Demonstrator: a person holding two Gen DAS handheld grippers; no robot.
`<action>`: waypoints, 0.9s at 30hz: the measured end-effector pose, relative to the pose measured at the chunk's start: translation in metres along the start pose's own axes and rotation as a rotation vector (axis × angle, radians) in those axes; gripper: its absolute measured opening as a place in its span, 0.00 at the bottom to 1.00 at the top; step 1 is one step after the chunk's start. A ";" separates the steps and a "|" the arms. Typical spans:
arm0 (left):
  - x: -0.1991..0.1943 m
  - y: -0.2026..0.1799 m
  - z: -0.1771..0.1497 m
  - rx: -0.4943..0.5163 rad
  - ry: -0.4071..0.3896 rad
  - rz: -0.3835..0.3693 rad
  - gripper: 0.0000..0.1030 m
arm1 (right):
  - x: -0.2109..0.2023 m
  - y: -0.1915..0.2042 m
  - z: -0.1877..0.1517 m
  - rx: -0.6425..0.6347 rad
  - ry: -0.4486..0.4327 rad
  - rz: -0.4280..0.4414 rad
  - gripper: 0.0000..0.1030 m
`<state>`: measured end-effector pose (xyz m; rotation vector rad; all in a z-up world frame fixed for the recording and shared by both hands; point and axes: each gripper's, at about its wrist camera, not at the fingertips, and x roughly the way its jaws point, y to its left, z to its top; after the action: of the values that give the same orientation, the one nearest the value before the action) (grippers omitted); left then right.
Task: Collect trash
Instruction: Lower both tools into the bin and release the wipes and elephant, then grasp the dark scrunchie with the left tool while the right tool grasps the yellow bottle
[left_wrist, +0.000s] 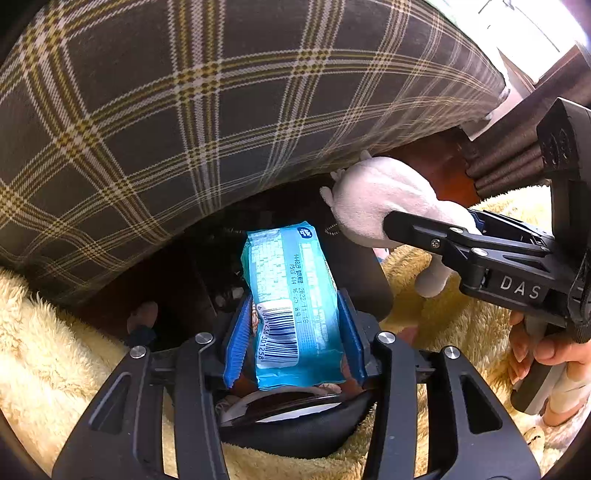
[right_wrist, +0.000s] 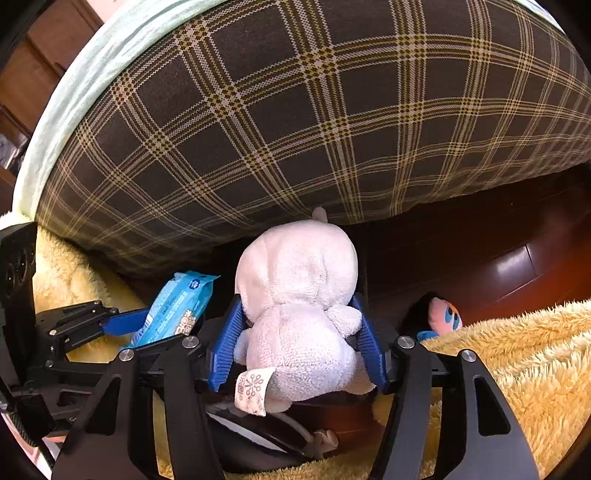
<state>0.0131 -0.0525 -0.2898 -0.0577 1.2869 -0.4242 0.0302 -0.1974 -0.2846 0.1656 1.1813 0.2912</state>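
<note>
My left gripper (left_wrist: 291, 332) is shut on a light blue snack packet (left_wrist: 291, 295) with a barcode, held upright between its blue pads. The packet also shows in the right wrist view (right_wrist: 177, 306), with the left gripper (right_wrist: 122, 325) at the left. My right gripper (right_wrist: 299, 332) is shut on a white plush toy (right_wrist: 299, 295) with a cloth tag. In the left wrist view the right gripper (left_wrist: 454, 236) comes in from the right, holding the plush (left_wrist: 369, 199). A dark round bin with a white liner (left_wrist: 291, 413) lies right below the left gripper.
A brown plaid bed side (left_wrist: 184, 110) fills the background. A fluffy yellow rug (right_wrist: 517, 362) covers the dark wood floor (right_wrist: 509, 266). A small pink and blue toy (right_wrist: 443, 317) lies at the rug's edge. A person's hand (left_wrist: 546, 350) holds the right gripper's handle.
</note>
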 end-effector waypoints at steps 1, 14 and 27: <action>0.000 0.000 0.000 0.001 0.003 0.000 0.42 | -0.001 -0.001 0.000 0.002 -0.005 0.000 0.60; -0.038 -0.007 0.002 0.034 -0.097 0.062 0.79 | -0.065 -0.007 0.018 0.021 -0.149 -0.010 0.75; -0.156 0.005 0.028 0.045 -0.352 0.120 0.92 | -0.170 0.029 0.076 -0.142 -0.450 -0.079 0.93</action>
<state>0.0071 -0.0007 -0.1396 -0.0163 0.9284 -0.3229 0.0375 -0.2210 -0.0979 0.0549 0.7161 0.2513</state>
